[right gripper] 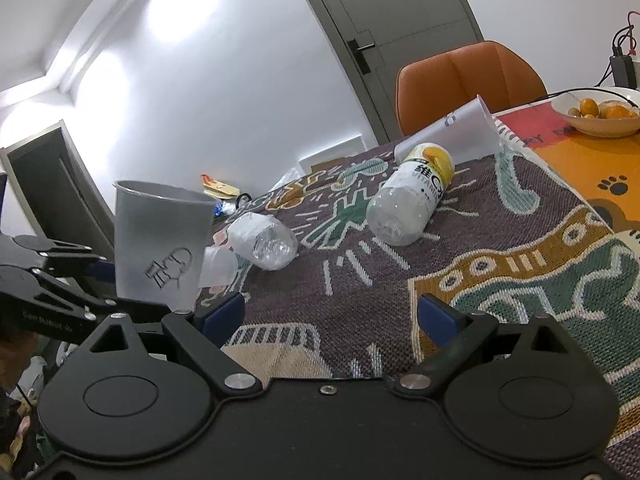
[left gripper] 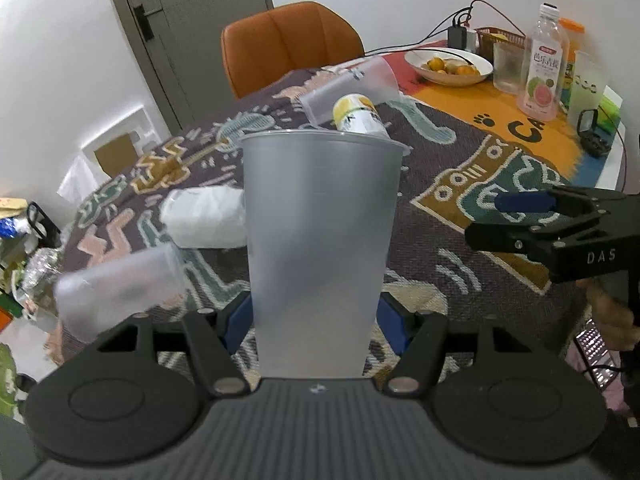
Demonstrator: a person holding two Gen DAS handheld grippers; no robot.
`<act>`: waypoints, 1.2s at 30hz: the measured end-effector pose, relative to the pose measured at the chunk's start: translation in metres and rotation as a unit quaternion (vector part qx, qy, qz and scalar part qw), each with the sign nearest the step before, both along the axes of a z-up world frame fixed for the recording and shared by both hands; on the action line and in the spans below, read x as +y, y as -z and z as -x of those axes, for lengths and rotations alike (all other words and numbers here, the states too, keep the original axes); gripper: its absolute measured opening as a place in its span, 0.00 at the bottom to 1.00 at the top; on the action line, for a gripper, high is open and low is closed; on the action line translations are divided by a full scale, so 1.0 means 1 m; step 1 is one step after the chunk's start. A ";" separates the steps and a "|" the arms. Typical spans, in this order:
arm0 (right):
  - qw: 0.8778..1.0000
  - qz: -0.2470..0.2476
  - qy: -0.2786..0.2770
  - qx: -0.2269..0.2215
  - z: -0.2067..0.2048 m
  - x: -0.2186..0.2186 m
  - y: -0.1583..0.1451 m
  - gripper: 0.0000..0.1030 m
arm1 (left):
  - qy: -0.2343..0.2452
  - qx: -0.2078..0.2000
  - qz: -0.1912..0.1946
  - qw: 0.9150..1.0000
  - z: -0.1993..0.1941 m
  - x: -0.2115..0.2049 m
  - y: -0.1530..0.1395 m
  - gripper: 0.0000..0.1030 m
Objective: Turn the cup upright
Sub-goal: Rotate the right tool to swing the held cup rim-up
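My left gripper (left gripper: 316,320) is shut on a frosted grey plastic cup (left gripper: 320,248), which stands upright with its mouth up. The blue pads press its lower sides. In the right wrist view the same cup (right gripper: 160,244) is at the left, held by the left gripper (right gripper: 120,280) above the table's near edge. My right gripper (right gripper: 330,312) is open and empty over the patterned cloth (right gripper: 360,280); it shows at the right of the left wrist view (left gripper: 520,208). Another frosted cup (left gripper: 116,284) lies on its side at the left, and a third (left gripper: 352,88) lies at the far side.
Two clear plastic bottles lie on the cloth: a crumpled one (right gripper: 264,244) and a yellow-labelled one (right gripper: 412,196). A bowl of oranges (left gripper: 448,66), a guava drink bottle (left gripper: 542,64), a glass and a basket stand at the far right. An orange chair (left gripper: 288,44) is behind the table.
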State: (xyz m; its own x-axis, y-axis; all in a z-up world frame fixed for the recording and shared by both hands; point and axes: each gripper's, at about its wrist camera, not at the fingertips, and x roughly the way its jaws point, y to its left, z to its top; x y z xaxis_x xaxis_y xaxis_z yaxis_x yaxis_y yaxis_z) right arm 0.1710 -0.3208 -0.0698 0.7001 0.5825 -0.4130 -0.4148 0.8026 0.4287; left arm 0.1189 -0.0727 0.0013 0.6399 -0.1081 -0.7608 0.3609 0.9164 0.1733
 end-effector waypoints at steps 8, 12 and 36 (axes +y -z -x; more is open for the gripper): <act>1.000 0.007 0.003 0.019 -0.003 -0.006 0.007 0.92 | 0.007 0.016 0.037 0.999 -0.020 -0.011 0.027 0.64; 0.999 -0.004 0.002 0.039 -0.009 -0.009 0.012 0.92 | 0.013 0.028 0.058 0.998 -0.030 -0.015 0.043 0.64; 0.989 -0.063 0.004 0.133 -0.052 0.033 0.018 0.94 | -0.097 -0.056 0.229 0.967 -0.022 0.068 0.032 0.87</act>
State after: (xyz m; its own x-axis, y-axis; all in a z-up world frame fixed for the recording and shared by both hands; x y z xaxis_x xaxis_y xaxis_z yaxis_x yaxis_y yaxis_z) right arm 0.2233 -0.2878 -0.0876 0.5815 0.6365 -0.5068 -0.2682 0.7380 0.6192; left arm 0.1409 -0.0049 -0.0310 0.7577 -0.2868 -0.5862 0.1762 0.9548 -0.2394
